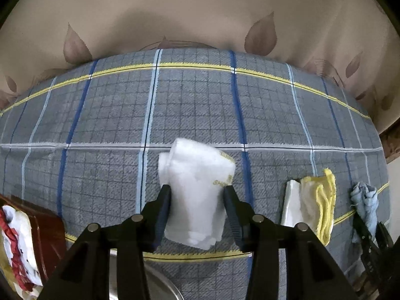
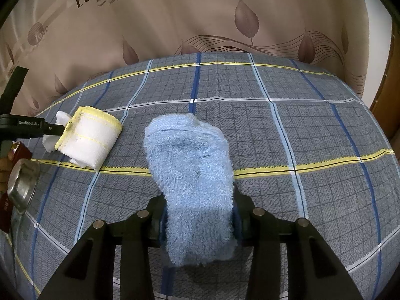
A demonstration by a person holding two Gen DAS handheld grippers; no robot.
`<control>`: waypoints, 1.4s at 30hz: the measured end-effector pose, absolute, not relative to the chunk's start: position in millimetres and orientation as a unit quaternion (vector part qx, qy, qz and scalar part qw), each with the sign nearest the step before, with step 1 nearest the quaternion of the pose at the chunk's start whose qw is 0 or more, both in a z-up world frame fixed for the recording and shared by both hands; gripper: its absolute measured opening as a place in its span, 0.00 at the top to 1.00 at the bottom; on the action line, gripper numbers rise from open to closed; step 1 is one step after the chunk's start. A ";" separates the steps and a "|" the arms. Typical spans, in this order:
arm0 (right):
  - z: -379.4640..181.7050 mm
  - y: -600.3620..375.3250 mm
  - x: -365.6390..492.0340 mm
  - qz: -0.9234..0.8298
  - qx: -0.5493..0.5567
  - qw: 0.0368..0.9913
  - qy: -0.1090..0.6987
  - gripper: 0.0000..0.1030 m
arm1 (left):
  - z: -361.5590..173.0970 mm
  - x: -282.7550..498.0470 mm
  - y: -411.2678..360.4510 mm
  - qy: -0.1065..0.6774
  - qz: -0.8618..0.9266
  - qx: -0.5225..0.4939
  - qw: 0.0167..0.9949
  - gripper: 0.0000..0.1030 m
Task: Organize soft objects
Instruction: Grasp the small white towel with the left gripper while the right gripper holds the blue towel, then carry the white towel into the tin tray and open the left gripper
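The left gripper [image 1: 197, 192] holds a folded white cloth with faint gold lettering [image 1: 197, 190]; its black fingers [image 1: 162, 205] press on the cloth's two sides, pinching it above the surface, which wears a grey plaid cover crossed by blue, white and yellow lines [image 1: 112, 115]. In the right wrist view the same gripper [image 2: 53, 129] reaches in from the left edge, and the white cloth shows only as a bit behind the roll there.

To the right of the held cloth, on the cover, lies a rolled white towel with a yellow stitched border [image 1: 312, 200], seen from the right wrist as a short roll lying on its side [image 2: 87, 140].

The right gripper [image 2: 198, 215] has a fluffy light-blue terry cloth [image 2: 190, 175] between its fingers [image 2: 236, 215], which touch the cloth on both sides; the cloth's far end rests forward on the plaid cover. From the left wrist this cloth appears as a crumpled blue bundle at the far right [image 1: 363, 200].

At the near left edge sit a shiny metal bowl [image 2: 22, 185] and a dark red box [image 1: 47, 230] with a red and white patterned fabric [image 1: 17, 247] beside it. A beige curtain printed with brown leaves [image 2: 225, 20] hangs behind the surface.
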State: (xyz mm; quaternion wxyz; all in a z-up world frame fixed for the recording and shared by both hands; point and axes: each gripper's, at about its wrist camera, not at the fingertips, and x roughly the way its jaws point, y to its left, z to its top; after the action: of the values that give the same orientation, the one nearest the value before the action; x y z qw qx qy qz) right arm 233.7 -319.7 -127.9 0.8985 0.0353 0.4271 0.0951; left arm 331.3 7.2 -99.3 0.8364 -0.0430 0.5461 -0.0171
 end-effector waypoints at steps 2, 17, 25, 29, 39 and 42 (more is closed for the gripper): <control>-127.9 -319.5 233.7 0.095 0.036 0.899 0.427 0.62 | -98.4 328.2 8.6 0.544 -0.013 -0.039 0.838 0.67; -127.5 -319.7 233.2 0.096 0.039 0.899 0.426 0.61 | -74.2 285.4 -7.8 0.525 -0.034 -0.005 0.851 0.73; -127.6 -318.6 233.2 0.095 0.039 0.899 0.426 0.61 | -61.3 240.6 -13.6 0.525 -0.055 -0.002 0.849 0.73; -128.0 -319.3 233.3 0.094 0.037 0.899 0.426 0.61 | -53.2 210.1 -17.1 0.524 -0.069 0.000 0.849 0.73; -128.6 -316.5 235.0 0.089 0.026 0.900 0.427 0.61 | -42.0 132.0 -20.3 0.521 -0.094 0.013 0.848 0.73; -128.8 -315.9 235.3 0.088 0.025 0.900 0.427 0.61 | -41.5 108.2 -10.0 0.520 -0.088 0.019 0.849 0.73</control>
State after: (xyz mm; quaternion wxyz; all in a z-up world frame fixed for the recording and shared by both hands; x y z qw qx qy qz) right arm 235.3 -315.9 -128.8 0.8996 0.0249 0.4270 0.0877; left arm 108.1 -10.0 -41.5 0.8494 0.0190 0.5199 -0.0884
